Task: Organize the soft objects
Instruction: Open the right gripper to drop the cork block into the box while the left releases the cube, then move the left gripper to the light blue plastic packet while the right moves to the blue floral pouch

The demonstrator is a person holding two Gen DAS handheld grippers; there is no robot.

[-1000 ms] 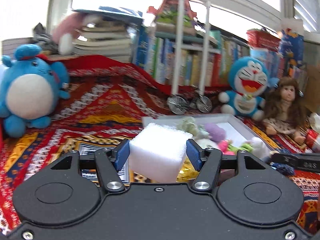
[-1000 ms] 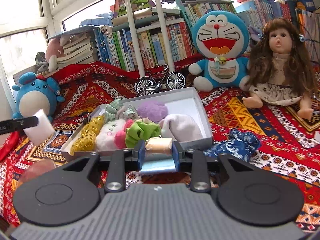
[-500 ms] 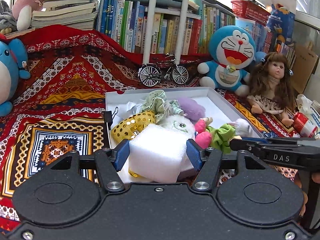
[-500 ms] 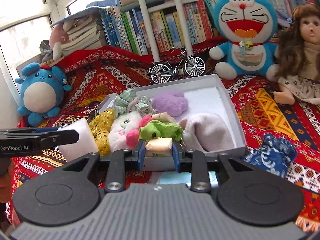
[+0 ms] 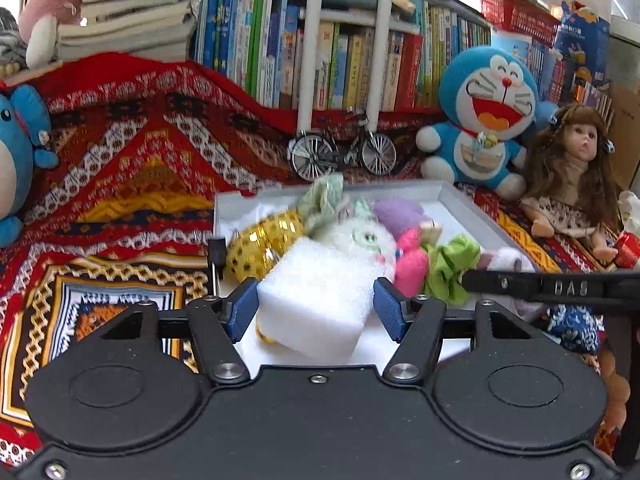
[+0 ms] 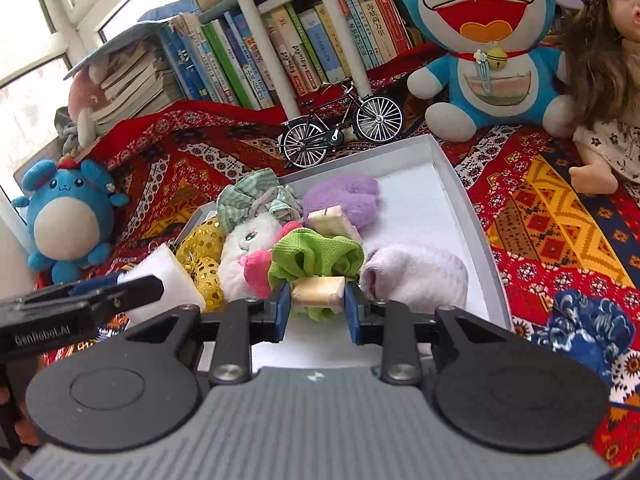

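Note:
My left gripper (image 5: 316,310) is shut on a white foam cube (image 5: 318,296), held over the near left corner of the white tray (image 5: 460,204). In the right wrist view my right gripper (image 6: 318,304) is shut on a small beige sponge block (image 6: 318,292) above the tray's (image 6: 468,208) near edge. Several soft things fill the tray: a gold sequin piece (image 6: 202,252), a white plush (image 6: 244,248), a green scrunchie (image 6: 316,256), a purple plush (image 6: 344,200), a pale pink sock (image 6: 416,276). The left gripper with its cube (image 6: 164,276) shows at the left of that view.
A blue patterned cloth (image 6: 584,332) lies on the red patterned blanket right of the tray. Behind the tray stand a toy bicycle (image 6: 340,128), a blue cat plush (image 6: 488,52), a doll (image 5: 572,176) and rows of books (image 5: 340,68). A round blue plush (image 6: 66,220) sits far left.
Both grippers have moved forward and lower, over the tray's near edge, each keeping its hold. The tray and its contents look larger and closer in both views.

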